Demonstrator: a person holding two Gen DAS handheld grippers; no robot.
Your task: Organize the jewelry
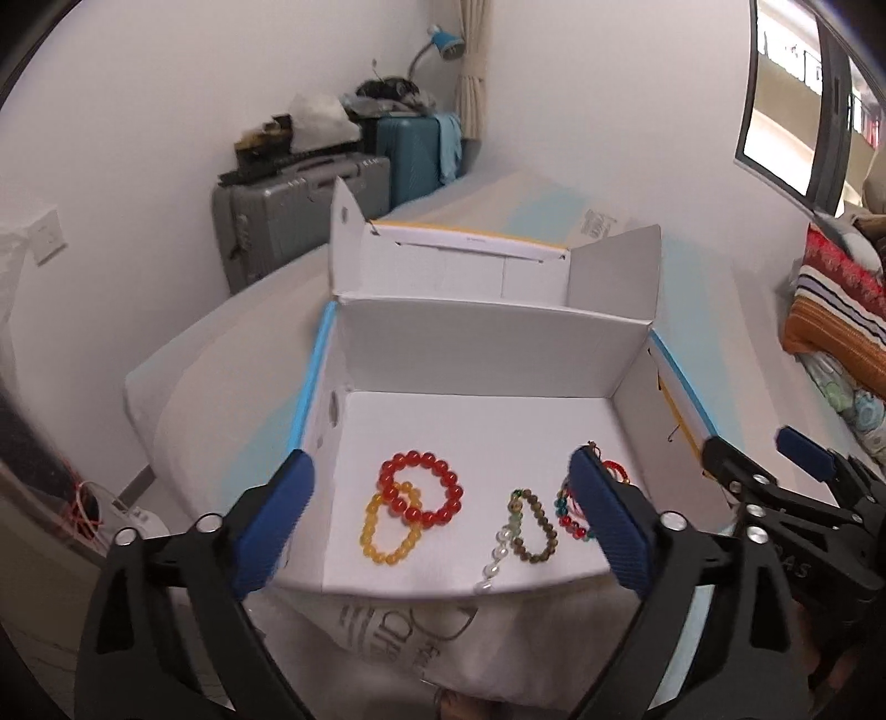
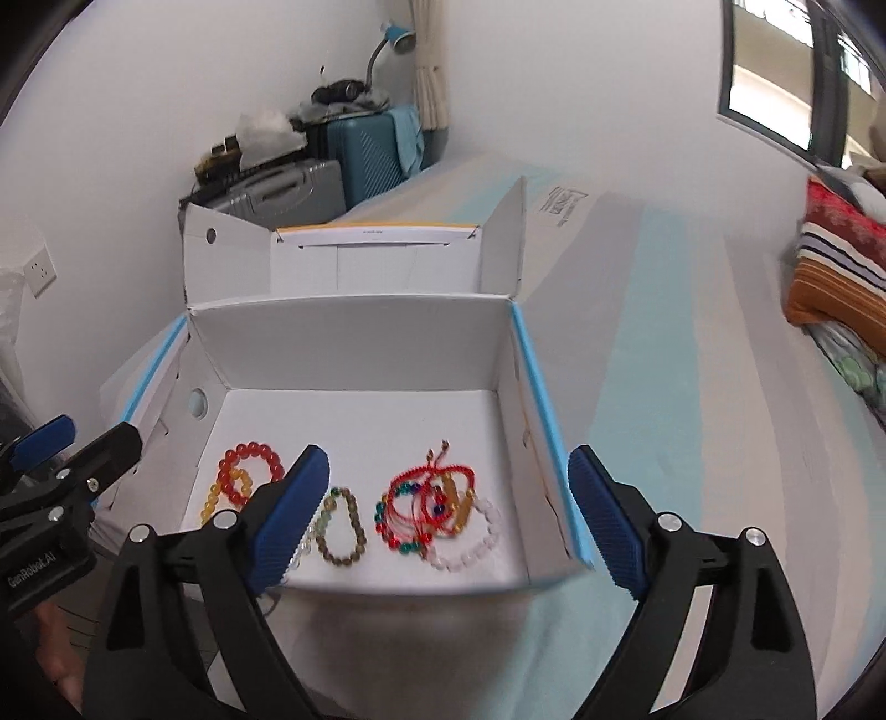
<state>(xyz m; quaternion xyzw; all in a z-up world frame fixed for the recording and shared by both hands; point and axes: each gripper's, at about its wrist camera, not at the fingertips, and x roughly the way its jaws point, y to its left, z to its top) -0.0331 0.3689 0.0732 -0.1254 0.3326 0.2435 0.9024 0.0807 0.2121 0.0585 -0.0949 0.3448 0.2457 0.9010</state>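
Left gripper hangs wide open w/ nothing between its blue pads, poised over the near edge of a white cardboard box. Right gripper is likewise spread wide and empty, hovering over the same box's right half; each tool shows at the edge of the other's view.

Inside, on the box floor: a red bead bracelet overlapping a yellow bead bracelet at left; a brown bead bracelet at centre, touching a strand of white pearls that reaches the front lip. At right, seen from the right wrist cam, a tangle of red cord bracelets w/ green and blue beads lies over an amber piece and a clear bead bracelet.

Box sits on a pale bed, lid flaps up at the back. Beyond: grey suitcase, teal suitcase, blue desk lamp, striped pillow at right, window above.
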